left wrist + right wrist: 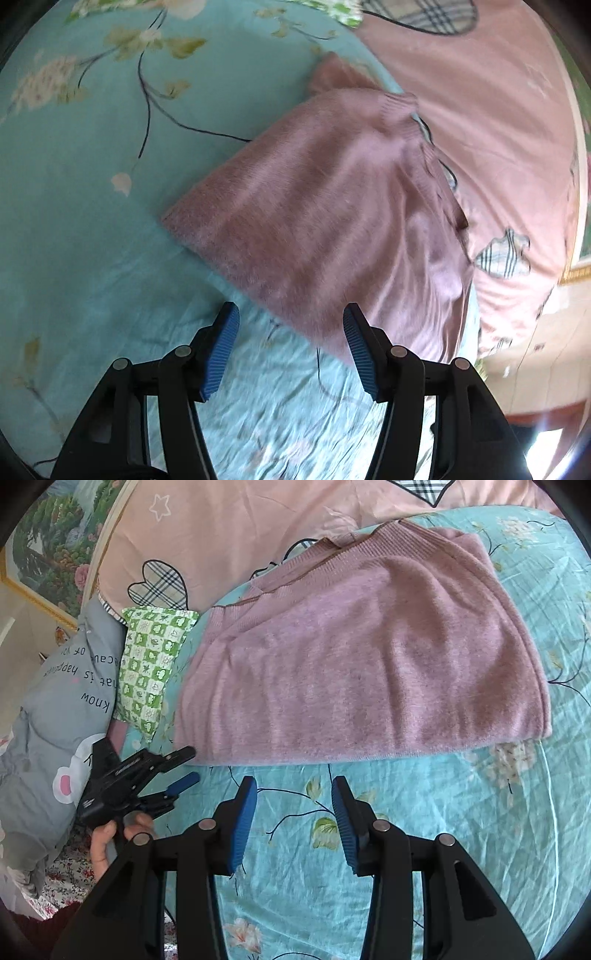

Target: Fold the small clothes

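Observation:
A mauve knitted sweater (325, 206) lies folded on the teal floral bedsheet (92, 203); it also shows in the right wrist view (369, 672), ribbed hem toward the pink quilt. My left gripper (290, 314) is open and empty, its fingertips just short of the sweater's near edge. It also shows in the right wrist view (186, 766), open beside the sweater's lower left corner. My right gripper (293, 786) is open and empty over the bedsheet (461, 830), a little short of the sweater's folded front edge.
A pink quilt (229, 528) with plaid patches lies behind the sweater. A green checked pillow (151, 664) and a grey printed cushion (55, 716) sit at the left. A framed picture (48, 542) hangs at the far left.

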Motion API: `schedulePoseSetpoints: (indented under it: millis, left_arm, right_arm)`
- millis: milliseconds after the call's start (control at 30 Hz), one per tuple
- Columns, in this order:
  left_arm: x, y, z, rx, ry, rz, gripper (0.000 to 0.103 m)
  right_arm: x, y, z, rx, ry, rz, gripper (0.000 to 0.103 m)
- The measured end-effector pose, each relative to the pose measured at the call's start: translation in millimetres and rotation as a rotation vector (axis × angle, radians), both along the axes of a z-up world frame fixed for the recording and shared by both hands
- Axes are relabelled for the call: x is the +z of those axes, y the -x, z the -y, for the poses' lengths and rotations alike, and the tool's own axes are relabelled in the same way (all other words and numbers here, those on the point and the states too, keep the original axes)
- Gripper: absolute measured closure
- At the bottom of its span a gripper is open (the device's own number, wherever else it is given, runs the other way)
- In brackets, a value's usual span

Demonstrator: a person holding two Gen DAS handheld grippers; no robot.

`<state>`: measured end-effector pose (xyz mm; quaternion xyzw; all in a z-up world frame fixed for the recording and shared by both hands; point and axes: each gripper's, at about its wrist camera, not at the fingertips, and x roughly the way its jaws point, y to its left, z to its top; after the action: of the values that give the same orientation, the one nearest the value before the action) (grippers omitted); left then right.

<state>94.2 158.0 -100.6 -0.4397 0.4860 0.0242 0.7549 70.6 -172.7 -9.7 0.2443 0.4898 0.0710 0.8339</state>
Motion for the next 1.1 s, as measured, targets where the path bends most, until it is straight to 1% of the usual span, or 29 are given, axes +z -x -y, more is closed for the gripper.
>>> schedulePoseSetpoints:
  millis: [100,167,333,400,433,467,567,667,767,833,933,1000,1033,1100]
  left_arm:
    - [-6.5,-7.6,-6.6,0.067,0.047,0.034,0.044]
    - [-10.1,-14.8,-9.1,0.093,0.062,0.047,0.044]
    - [-10.6,-36.4,-10.3,0.117,0.040,0.068,0.046]
    - [-8.8,-43.9,-11.3,0.108,0.029,0.080,0.056]
    - [-8.7,-48.0,-11.5,0.099,0.026,0.084,0.068]
    - [-8.0,-51.4,-11.2,0.088,0.020,0.085,0.076]
    - [4.7,-55.9,-3.7,0.055,-0.051,0.108,0.084]
    - [27.6,-58.4,13.1,-0.005,-0.157,0.146,0.087]
    - [55.4,-65.4,36.7,-0.083,-0.231,0.211,0.088]
    - [75.0,-71.3,57.2,-0.150,-0.272,0.266,0.089]
    - [104.9,-80.2,104.7,-0.290,-0.339,0.358,0.091]
    - [117.5,-81.5,138.6,-0.392,-0.356,0.415,0.093]
    - [121.4,-81.1,157.6,-0.449,-0.360,0.441,0.094]
    - [118.5,-82.9,189.4,-0.544,-0.374,0.457,0.094]
  right_arm:
    - [-1.3,-2.2,1.0,0.011,-0.006,0.004,0.059]
    - [-1.5,-3.2,2.1,0.016,-0.005,0.006,0.059]
    - [-6.0,-8.6,6.6,0.015,-0.011,-0.004,0.059]
    - [-8.0,-10.2,9.7,0.008,-0.019,-0.004,0.059]
    - [-8.8,-11.5,11.0,0.005,-0.022,-0.004,0.059]
    - [-10.0,-13.0,13.0,-0.001,-0.026,-0.007,0.059]
    - [-11.3,-15.6,18.3,-0.012,-0.038,-0.007,0.059]
    - [-10.3,-19.4,25.9,-0.020,-0.041,-0.002,0.059]
    - [-7.7,-25.0,40.7,-0.053,-0.070,0.007,0.059]
    - [-4.6,-30.0,53.9,-0.088,-0.069,0.005,0.059]
    - [4.6,-34.3,74.6,-0.121,-0.076,0.027,0.059]
    - [10.8,-33.9,87.2,-0.147,-0.072,0.043,0.059]
    - [15.3,-34.4,94.8,-0.161,-0.067,0.057,0.059]
    - [22.9,-36.4,107.0,-0.179,-0.058,0.078,0.059]
